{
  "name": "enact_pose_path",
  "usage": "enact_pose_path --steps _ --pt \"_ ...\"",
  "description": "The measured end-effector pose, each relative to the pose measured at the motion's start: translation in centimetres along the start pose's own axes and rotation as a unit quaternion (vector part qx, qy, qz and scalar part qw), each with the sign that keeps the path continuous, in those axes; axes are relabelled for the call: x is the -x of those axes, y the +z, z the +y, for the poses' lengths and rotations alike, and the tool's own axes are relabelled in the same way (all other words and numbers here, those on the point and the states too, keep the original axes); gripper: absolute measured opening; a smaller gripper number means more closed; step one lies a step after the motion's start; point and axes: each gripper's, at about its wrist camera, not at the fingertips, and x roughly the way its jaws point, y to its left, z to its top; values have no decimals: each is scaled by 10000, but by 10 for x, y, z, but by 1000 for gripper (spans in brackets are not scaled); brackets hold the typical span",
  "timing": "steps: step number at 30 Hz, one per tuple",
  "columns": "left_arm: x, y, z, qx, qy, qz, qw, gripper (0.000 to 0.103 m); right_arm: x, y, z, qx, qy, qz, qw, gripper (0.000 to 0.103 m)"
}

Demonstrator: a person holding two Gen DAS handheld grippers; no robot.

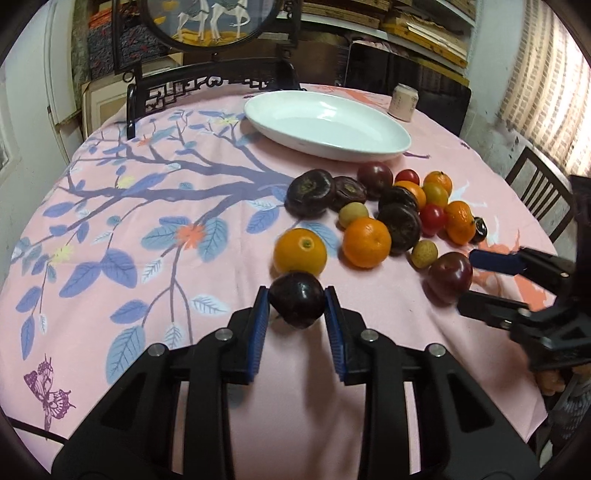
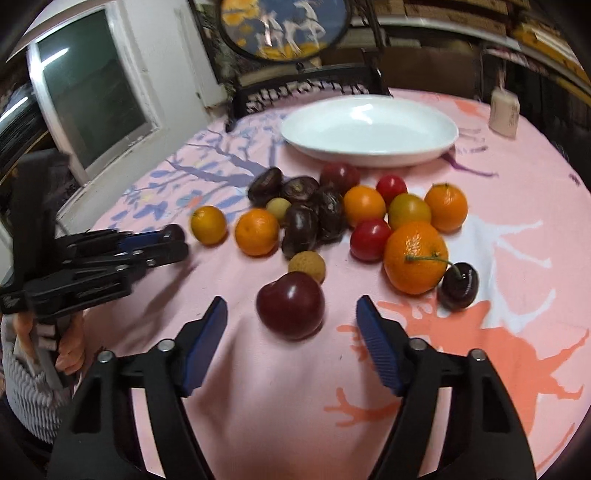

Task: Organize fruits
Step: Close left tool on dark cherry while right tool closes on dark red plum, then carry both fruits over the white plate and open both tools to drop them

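Note:
A white oval dish (image 1: 369, 147) (image 2: 424, 155) stands empty at the far side of the table. A pile of oranges (image 1: 365, 242) (image 2: 415, 256), red and yellow tomatoes, dark water chestnuts (image 1: 310, 192), longans and a cherry (image 2: 458, 284) lies in front of it. My left gripper (image 1: 297, 301) is shut on a dark plum (image 1: 297, 304), seen small in the right wrist view (image 2: 173, 232). My right gripper (image 2: 291, 314) (image 1: 467, 284) is open, its pads either side of a red plum (image 2: 290, 304) (image 1: 450, 277) on the cloth, not touching it.
The round table has a pink cloth (image 1: 147, 258) with a tree print. A small pale jar (image 1: 402, 101) (image 2: 504, 110) stands at the far right. Dark wooden chairs (image 1: 207, 86) ring the table. A round framed picture (image 1: 210, 18) stands behind.

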Motion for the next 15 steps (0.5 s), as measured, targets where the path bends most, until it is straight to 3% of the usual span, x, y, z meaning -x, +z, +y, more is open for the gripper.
enact_pose_path --steps 2,4,10,15 --pt "0 0 0 -4 -31 0 10000 30 -5 2 -1 -72 54 70 9999 61" --pt "-2 0 -1 -42 -17 29 10000 30 -13 3 -1 -106 155 197 9996 42" --pt "-2 8 -7 -106 -87 95 9999 30 -8 0 -5 -167 206 132 9996 40" --pt "8 66 -17 -305 -11 -233 9993 30 28 35 -23 -255 3 -381 9989 40"
